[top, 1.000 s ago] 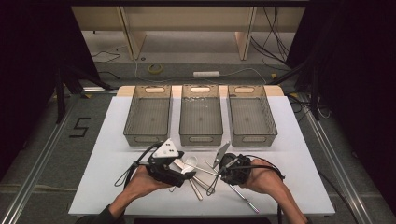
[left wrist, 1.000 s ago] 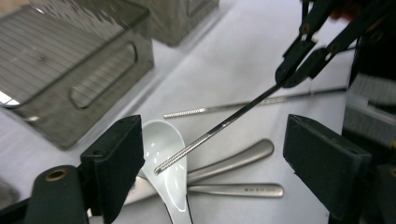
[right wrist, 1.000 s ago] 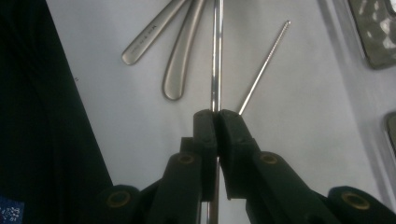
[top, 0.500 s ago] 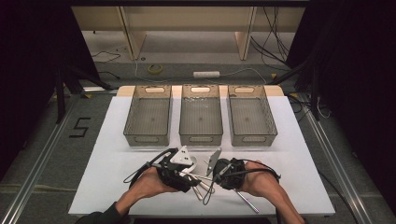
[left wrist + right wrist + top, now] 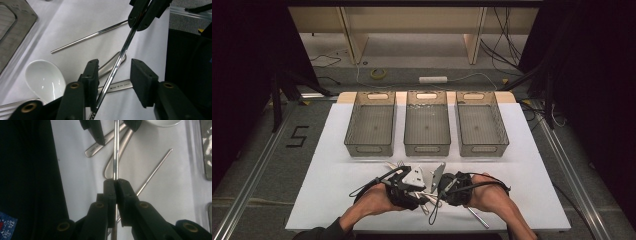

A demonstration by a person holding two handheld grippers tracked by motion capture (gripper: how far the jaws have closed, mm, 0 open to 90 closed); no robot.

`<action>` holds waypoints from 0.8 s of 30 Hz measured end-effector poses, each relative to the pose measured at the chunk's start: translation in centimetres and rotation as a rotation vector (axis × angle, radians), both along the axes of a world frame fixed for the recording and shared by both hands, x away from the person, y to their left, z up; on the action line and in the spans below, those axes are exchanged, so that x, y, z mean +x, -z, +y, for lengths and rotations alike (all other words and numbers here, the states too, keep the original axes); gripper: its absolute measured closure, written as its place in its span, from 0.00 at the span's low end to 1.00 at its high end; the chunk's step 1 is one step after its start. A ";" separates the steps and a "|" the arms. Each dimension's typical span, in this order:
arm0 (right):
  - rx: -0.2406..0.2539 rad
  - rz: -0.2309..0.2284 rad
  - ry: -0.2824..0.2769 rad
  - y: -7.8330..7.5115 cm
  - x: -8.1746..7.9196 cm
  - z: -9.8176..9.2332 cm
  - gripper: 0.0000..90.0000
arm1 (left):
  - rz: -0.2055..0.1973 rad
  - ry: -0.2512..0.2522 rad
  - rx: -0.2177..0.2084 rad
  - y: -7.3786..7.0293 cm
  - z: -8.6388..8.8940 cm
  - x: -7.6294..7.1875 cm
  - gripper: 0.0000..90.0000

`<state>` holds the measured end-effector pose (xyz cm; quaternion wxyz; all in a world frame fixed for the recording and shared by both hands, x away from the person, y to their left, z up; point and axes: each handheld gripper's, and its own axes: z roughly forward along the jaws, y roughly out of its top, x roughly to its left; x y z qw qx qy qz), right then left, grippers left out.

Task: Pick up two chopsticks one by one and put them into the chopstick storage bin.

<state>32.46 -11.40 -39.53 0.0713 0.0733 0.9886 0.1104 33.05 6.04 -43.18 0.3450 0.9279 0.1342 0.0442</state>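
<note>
White tabletop [image 5: 337, 200] is carrying three bins, with cutlery lying just before the middle bin [image 5: 427, 125]. Right claw [image 5: 115, 185] is pinching a steel chopstick [image 5: 115, 150]; left claw [image 5: 113, 75] is straddling it, jaws apart. Judging by this, a handover is starting; next, closing.

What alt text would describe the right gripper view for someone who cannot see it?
The right gripper is shut on a metal chopstick that runs straight up between the left gripper's open fingers. Beneath lie two utensil handles, a second chopstick and a white spoon.
</note>
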 end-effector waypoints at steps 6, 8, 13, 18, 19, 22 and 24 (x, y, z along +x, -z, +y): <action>-0.011 0.007 -0.036 0.1 -0.1 0.1 0.96 | 0.002 0.019 0.013 0.0 0.0 -0.1 0.79; -0.015 0.015 -0.041 0.2 -0.2 0.2 0.96 | 0.010 0.030 0.022 0.0 0.0 -0.1 0.82; -0.020 0.010 -0.088 0.4 -0.3 0.1 0.94 | 0.028 0.083 0.038 0.0 -0.1 -0.3 0.89; -0.009 0.034 -0.039 0.3 0.1 -0.2 0.87 | 0.054 0.129 0.017 0.2 -0.2 -0.6 0.95; -0.003 0.036 -0.025 0.1 0.2 -0.3 0.86 | 0.062 0.121 0.008 0.1 -0.2 -0.5 0.95; 0.026 0.038 0.006 -0.3 0.5 -0.8 0.73 | 0.073 0.094 0.010 0.1 0.0 -0.3 0.95; 0.123 0.046 0.090 -1.3 0.8 -1.6 0.62 | 0.086 0.055 0.009 0.2 0.4 0.1 0.95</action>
